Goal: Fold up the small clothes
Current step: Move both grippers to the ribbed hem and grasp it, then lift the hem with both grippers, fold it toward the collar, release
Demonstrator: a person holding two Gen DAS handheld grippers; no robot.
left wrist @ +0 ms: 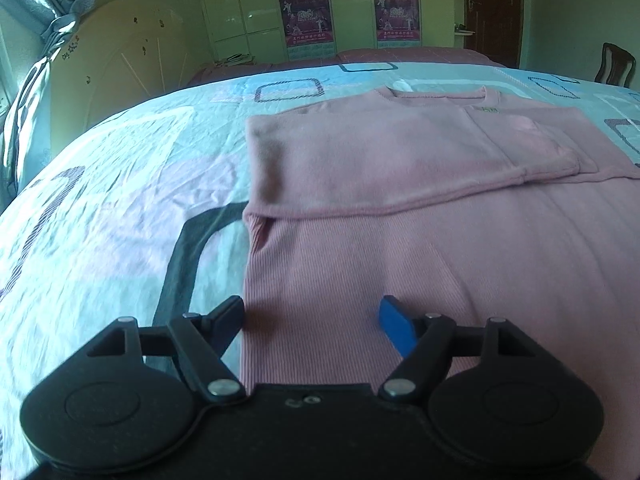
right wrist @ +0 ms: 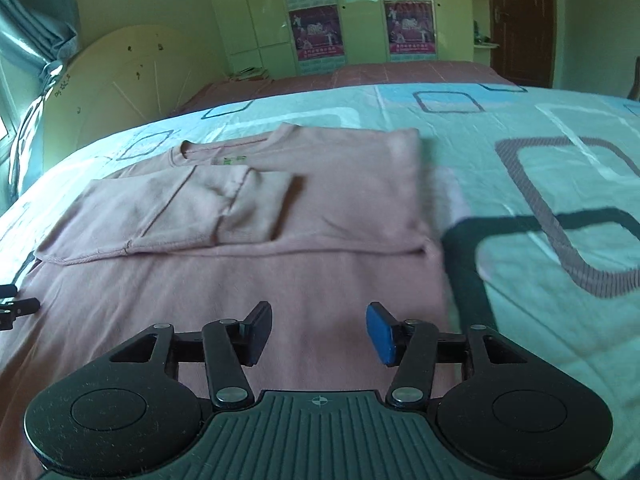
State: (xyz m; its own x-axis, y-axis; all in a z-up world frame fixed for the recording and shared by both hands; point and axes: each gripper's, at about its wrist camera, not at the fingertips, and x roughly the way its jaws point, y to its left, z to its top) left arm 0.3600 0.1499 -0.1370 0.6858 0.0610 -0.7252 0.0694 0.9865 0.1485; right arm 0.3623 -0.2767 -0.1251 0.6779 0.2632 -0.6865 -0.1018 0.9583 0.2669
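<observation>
Knitwear lies flat on the bed [left wrist: 100, 184] — a pink ribbed long-sleeved top [left wrist: 400, 240], neckline at the far end, hem toward the cameras. Both sides appear turned in already, and the sleeves [right wrist: 192, 208] lie crossed over the chest, their cuffs overlapping near the middle. The bedspread beneath is pale blue with rounded-square outlines and is somewhat wrinkled.

The left tongs [left wrist: 312, 320] stand open above the near left part of the top, its black finger roughly over the garment's left edge and the blue one over the cloth; nothing is between them. The right tongs [right wrist: 318, 328] are also parted and empty, hovering over the near right part of the fabric, with the garment's right edge just beyond them.

The top looks light, soft and limp — it should drape and sag from wherever it is pinched, and the ribbed knit will likely stretch a little rather than slide. For a fold from hem to collar, the sensible hold is the two near corners of the hem, catching all layers at each corner so the turned-in sides do not fall open as the cloth lifts.
</observation>
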